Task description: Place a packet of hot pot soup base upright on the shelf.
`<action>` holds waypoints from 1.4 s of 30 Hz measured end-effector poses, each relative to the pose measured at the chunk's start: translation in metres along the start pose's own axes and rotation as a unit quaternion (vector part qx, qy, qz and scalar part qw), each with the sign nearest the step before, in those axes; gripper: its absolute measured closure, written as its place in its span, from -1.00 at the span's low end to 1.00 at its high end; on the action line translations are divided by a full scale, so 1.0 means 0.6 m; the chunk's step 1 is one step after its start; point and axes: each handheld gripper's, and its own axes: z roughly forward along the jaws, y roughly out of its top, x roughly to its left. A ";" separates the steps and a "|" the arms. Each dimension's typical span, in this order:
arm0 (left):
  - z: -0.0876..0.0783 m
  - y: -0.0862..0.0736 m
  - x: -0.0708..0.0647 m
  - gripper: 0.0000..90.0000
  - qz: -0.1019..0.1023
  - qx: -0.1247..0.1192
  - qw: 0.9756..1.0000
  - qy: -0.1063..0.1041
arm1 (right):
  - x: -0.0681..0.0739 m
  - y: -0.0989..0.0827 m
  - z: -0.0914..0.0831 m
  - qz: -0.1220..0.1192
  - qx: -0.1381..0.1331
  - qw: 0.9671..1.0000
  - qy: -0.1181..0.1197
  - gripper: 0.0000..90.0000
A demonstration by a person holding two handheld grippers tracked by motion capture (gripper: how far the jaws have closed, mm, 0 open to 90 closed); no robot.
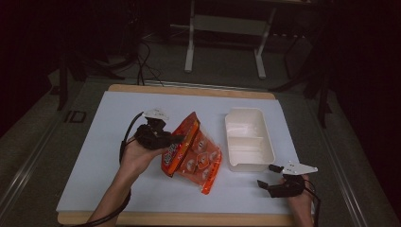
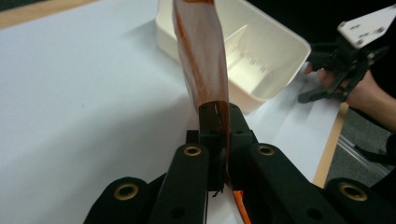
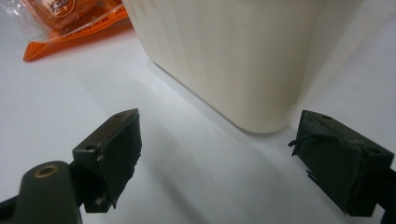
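no legible writing anywhere

the orange snack bag [image 1: 192,155] carries white lettering on its upper panel and round printed pictures on its clear front, but in the high view the letters are too small and blurred to read. in the right gripper view a corner of the same bag [image 3: 70,18] shows a strip of dark print along its orange edge and part of a round emblem, again too soft to make out. a pale mark on the floor [image 1: 75,116] left of the table looks like two or three characters, possibly "id", though that reading is unsure.
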 end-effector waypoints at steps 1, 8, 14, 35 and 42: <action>0.002 0.004 -0.004 1.00 0.000 -0.002 1.000 -0.001 | 0.000 0.000 0.000 -0.001 0.000 1.000 0.001 -0.67; 0.014 0.027 -0.023 1.00 0.015 -0.006 1.000 -0.014 | 0.000 0.000 0.000 -0.002 -0.001 1.000 0.003 -0.67; 0.009 0.044 -0.034 1.00 0.028 -0.012 1.000 -0.007 | 0.000 0.000 0.000 -0.003 0.001 1.000 0.004 -0.67; 0.011 0.094 -0.052 1.00 0.062 -0.042 0.997 0.015 | 0.000 -0.001 -0.002 -0.002 -0.005 1.000 0.003 -0.67; 0.010 0.109 -0.053 1.00 0.064 -0.050 0.996 0.021 | 0.000 -0.001 -0.002 -0.002 -0.006 1.000 0.004 -0.67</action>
